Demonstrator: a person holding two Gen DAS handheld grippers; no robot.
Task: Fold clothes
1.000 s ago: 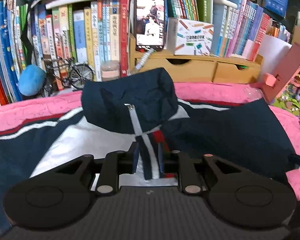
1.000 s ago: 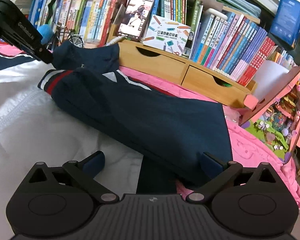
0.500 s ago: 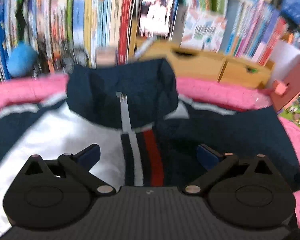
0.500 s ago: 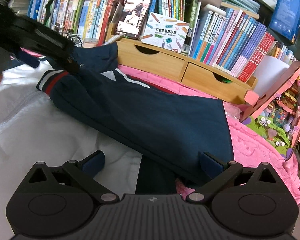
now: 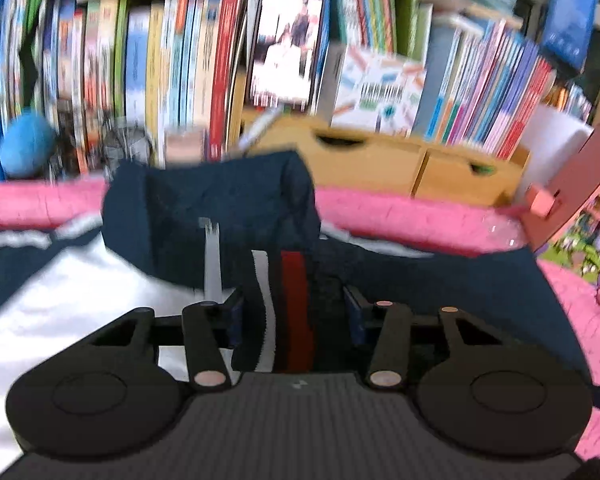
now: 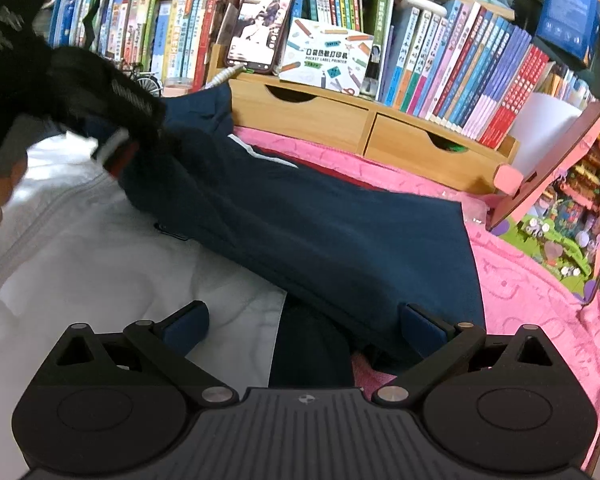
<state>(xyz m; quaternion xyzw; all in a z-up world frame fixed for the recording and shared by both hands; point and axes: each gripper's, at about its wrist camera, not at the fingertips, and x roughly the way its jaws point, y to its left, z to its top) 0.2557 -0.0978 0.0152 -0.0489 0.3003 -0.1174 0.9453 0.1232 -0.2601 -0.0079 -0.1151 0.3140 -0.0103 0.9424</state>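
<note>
A navy and white jacket (image 6: 100,240) lies on a pink blanket (image 6: 520,288), its navy right sleeve (image 6: 320,232) folded across the body. The sleeve's striped cuff (image 5: 284,308) sits between the fingers of my left gripper (image 5: 294,314), which is partly closed around it; the view is blurred. The navy collar (image 5: 220,208) stands up behind it. My left gripper also shows in the right wrist view (image 6: 116,132), over the cuff. My right gripper (image 6: 304,320) is open and empty, low over the jacket's hem and sleeve edge.
A wooden drawer unit (image 6: 340,120) with books (image 6: 480,80) and a phone (image 6: 260,24) stands behind the blanket. A pink toy house (image 6: 560,200) stands at the right. A blue ball (image 5: 28,148) sits at the back left.
My left gripper opened off the cuff half a second ago and is now narrowing around it again, moving forward. My right gripper has stayed open and still.
</note>
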